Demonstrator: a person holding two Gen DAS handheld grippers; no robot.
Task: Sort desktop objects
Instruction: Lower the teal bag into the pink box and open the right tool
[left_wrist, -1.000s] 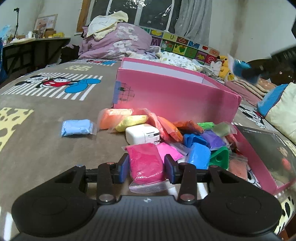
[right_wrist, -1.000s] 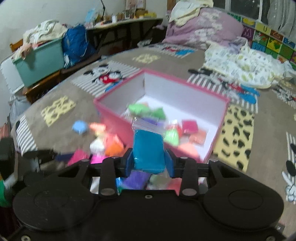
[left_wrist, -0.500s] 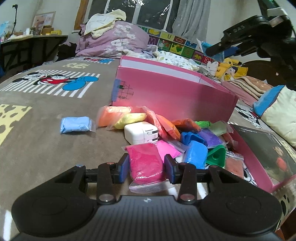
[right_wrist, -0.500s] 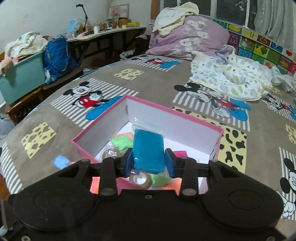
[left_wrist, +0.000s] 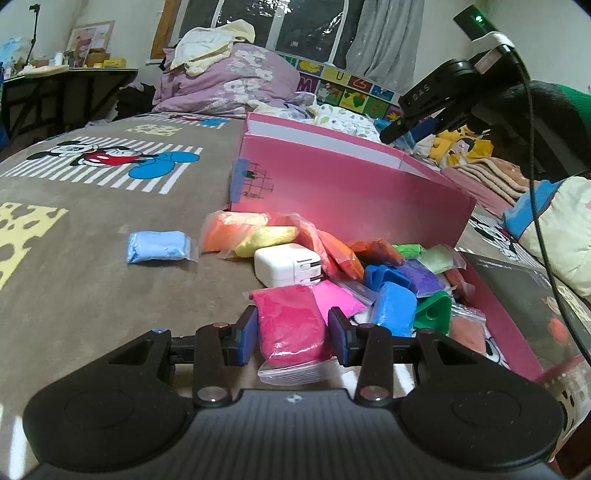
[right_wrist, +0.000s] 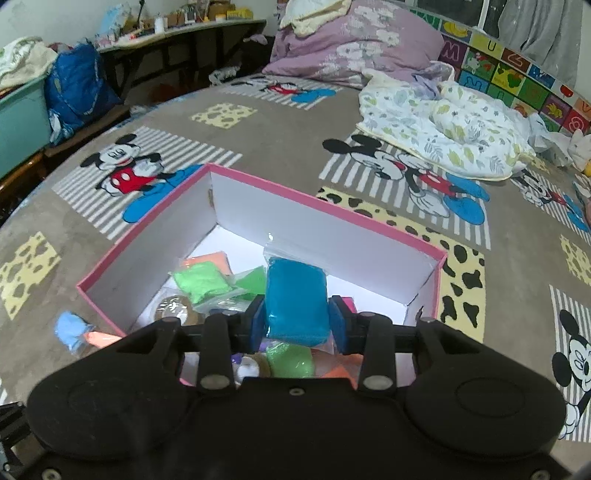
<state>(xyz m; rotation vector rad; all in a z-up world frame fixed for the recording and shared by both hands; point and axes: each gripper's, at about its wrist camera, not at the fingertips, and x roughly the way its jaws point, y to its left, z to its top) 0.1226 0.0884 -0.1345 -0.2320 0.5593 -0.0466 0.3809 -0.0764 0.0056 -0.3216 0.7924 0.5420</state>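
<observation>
My left gripper (left_wrist: 291, 334) is shut on a magenta clay bag (left_wrist: 290, 326) at the near edge of a pile of coloured clay bags (left_wrist: 391, 280) with a white charger (left_wrist: 286, 264), in front of the pink box (left_wrist: 351, 192). My right gripper (right_wrist: 297, 323) is shut on a teal clay bag (right_wrist: 295, 295) and hangs over the open pink box (right_wrist: 325, 206), which holds green bags (right_wrist: 199, 277), an orange bag and a tape roll (right_wrist: 171, 308). The right gripper (left_wrist: 417, 125) also shows above the box in the left wrist view.
A light blue clay bag (left_wrist: 157, 247) lies alone on the brown cartoon blanket, left of the pile. The pink lid (left_wrist: 517, 314) sits at the right. A quilt (right_wrist: 443, 125) and purple bedding (right_wrist: 351, 40) lie beyond the box. A desk and teal bin stand at far left.
My right gripper has carried the teal bag from the pile side to above the inside of the box. My left gripper stays still on the magenta bag.
</observation>
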